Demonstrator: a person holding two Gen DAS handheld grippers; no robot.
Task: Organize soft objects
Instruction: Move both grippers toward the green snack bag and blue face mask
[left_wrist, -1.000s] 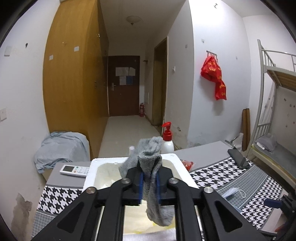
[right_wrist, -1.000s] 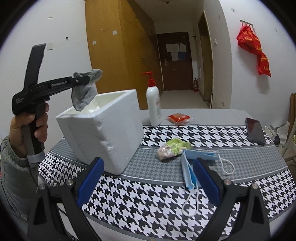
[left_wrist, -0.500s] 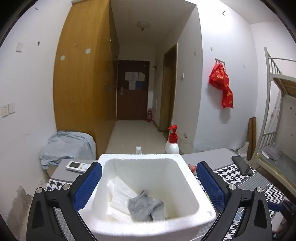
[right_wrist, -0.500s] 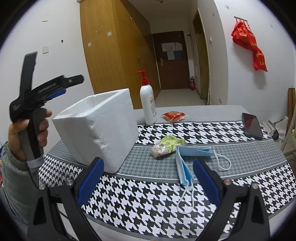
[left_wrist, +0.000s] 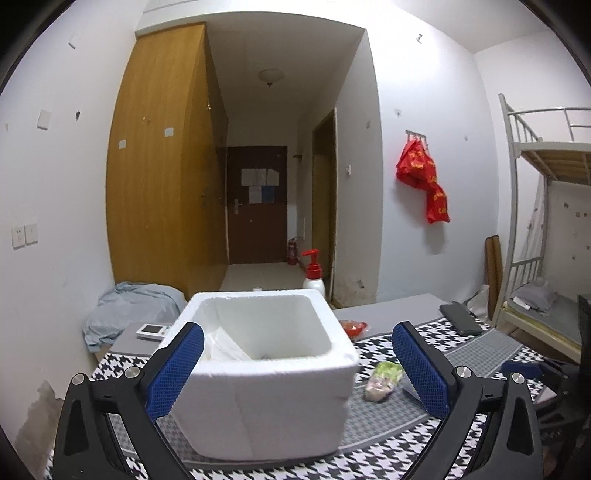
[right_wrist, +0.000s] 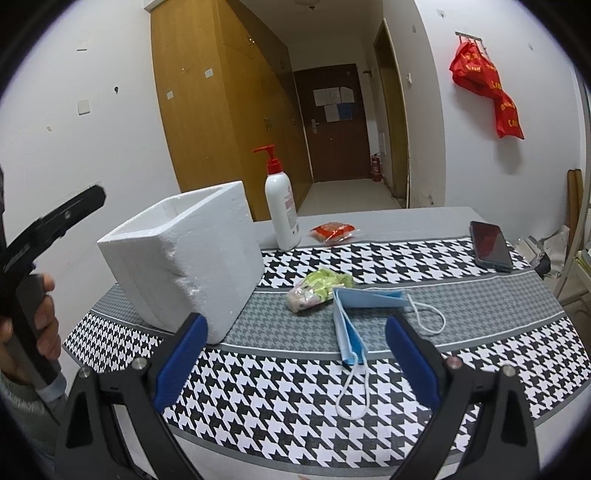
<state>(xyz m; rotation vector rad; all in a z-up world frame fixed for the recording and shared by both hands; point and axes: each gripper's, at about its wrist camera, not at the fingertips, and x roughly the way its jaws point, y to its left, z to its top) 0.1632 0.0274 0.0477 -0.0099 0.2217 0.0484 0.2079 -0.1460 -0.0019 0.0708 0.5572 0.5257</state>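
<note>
The left gripper (left_wrist: 295, 365) is hovering before the white foam box (left_wrist: 269, 369), jaws spread wide and empty. The right gripper (right_wrist: 295, 354) is gaping, holding nothing, over a blue face mask (right_wrist: 354, 314) lying on the table (right_wrist: 480, 314)

1. Bottom of foam box (left_wrist: 266, 369) hidden behind its near wall.
2. Pump bottle (left_wrist: 313, 275) half hidden behind box.
3. Left gripper (right_wrist: 48, 229) cut off at picture's edge.
</note>
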